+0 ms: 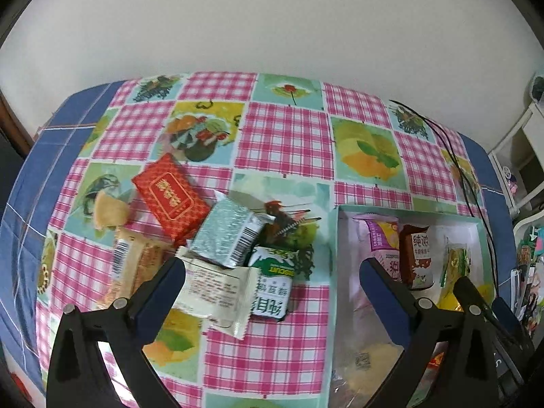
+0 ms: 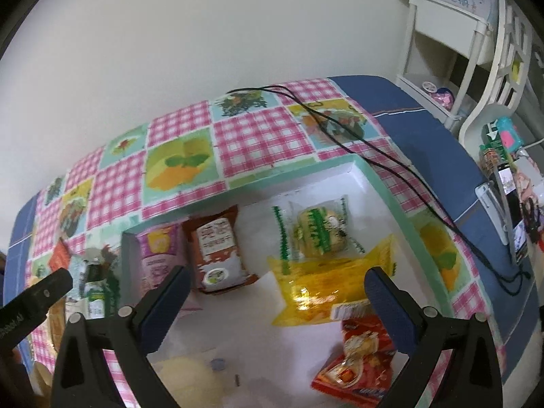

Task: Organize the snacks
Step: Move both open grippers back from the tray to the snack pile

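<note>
Landmark: the teal-rimmed box (image 2: 380,183) on the checked tabletop (image 1: 282,136). Inside it, five packets are counted: purple (image 2: 158,255), brown with partly legible Chinese characters (image 2: 217,255), a clear-wrapped round pastry (image 2: 319,231), yellow (image 2: 326,282), red-orange (image 2: 360,357). Left of the box, a loose pile: red packet (image 1: 170,197), silver packet with barcode (image 1: 231,234), green packet marked "BISCUIT" (image 1: 272,282), white packet (image 1: 217,289). Left gripper (image 1: 272,292) and right gripper (image 2: 277,292): fingers spread, grasping nothing.
</note>
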`<state>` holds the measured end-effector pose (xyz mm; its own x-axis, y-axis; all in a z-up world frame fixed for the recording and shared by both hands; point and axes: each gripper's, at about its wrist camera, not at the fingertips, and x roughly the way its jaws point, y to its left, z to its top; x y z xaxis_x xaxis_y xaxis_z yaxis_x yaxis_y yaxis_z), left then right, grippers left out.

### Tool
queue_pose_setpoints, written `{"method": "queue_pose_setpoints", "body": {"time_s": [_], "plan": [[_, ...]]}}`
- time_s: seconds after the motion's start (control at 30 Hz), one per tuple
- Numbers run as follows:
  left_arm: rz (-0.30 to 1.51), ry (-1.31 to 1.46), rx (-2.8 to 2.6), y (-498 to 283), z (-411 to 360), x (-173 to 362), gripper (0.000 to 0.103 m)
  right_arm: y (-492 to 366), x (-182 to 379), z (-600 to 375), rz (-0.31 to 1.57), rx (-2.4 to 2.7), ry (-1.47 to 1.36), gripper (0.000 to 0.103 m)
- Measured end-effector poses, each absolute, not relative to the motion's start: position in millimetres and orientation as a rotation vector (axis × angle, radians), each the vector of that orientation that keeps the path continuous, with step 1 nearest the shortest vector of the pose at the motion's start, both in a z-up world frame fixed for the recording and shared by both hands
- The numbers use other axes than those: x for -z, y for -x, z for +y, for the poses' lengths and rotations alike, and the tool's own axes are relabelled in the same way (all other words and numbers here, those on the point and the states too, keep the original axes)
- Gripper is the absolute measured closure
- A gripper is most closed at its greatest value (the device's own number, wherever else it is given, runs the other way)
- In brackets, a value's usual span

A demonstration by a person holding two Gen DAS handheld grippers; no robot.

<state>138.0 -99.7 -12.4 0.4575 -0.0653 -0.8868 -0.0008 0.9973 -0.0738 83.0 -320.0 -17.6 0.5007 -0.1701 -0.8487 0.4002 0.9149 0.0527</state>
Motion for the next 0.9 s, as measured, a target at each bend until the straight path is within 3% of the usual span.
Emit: {"method": "queue_pose_setpoints", "body": {"time_s": [0.9], "plan": [[1.027, -0.004, 0.072, -73, -63, -1, 0.001, -35, 14, -241, 1.02, 0.199, -0.175, 0.0]]}}
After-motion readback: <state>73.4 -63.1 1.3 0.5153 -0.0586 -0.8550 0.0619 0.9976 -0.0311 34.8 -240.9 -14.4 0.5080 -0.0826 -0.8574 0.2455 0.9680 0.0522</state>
